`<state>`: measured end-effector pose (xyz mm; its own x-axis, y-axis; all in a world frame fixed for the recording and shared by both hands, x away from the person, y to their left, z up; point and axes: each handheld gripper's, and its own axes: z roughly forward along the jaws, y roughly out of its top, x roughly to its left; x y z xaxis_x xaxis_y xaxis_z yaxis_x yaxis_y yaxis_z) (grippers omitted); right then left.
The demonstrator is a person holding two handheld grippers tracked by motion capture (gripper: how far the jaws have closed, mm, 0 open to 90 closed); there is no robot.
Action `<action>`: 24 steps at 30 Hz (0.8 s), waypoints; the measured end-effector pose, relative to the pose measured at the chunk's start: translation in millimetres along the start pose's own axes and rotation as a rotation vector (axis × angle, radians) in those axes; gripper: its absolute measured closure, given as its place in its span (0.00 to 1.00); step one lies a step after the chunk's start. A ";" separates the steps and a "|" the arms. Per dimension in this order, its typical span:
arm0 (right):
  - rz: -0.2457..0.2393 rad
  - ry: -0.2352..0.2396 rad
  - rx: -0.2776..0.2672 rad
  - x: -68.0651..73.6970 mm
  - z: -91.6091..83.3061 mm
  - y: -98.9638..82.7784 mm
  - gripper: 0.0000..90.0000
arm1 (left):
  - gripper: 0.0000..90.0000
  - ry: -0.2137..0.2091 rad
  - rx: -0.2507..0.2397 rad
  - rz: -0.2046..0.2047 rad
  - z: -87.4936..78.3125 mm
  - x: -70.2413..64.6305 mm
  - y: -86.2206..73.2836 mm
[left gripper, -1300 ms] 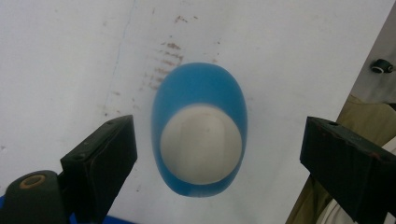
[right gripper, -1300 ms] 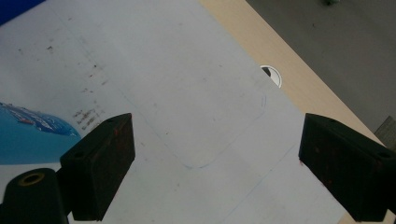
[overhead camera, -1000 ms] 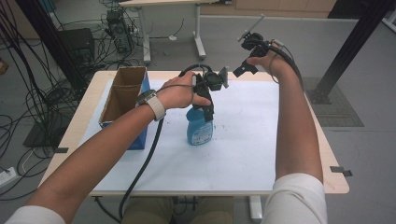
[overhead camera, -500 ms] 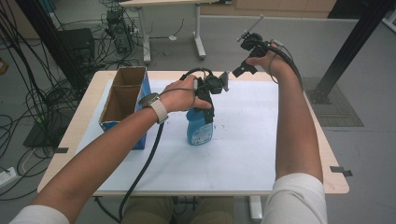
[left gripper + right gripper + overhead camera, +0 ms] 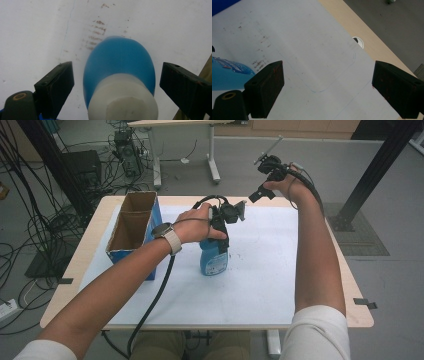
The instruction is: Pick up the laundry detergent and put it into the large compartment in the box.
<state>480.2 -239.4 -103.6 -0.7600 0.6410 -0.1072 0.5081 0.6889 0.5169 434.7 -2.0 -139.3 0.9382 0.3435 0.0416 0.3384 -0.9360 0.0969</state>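
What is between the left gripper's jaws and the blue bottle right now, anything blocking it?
Nothing visible. The left gripper hangs directly above the blue bottle, jaws open on either side of its white cap, with clear gaps and bare white mat around it.

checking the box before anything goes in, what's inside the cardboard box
The cardboard box stands open-topped; the high view shows bare brown inner walls and nothing in the upper part. Its floor is hidden by the near wall.
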 end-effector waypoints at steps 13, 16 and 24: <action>-0.002 0.001 -0.004 0.2 -0.4 -0.4 0.12 | 0.16 0.019 0.018 0.003 7.2 -4.2 4.6; -0.002 0.001 -0.002 0.3 0.0 -0.1 0.12 | 0.16 0.023 0.015 0.003 7.9 -4.6 4.2; -0.003 0.001 -0.001 0.6 0.7 0.7 0.12 | 0.20 0.037 0.013 0.002 10.9 -7.1 3.6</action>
<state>480.4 -238.4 -103.9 -0.7619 0.6388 -0.1073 0.5056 0.6901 0.5179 430.0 -8.6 -150.1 0.9355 0.3444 0.0785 0.3381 -0.9374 0.0836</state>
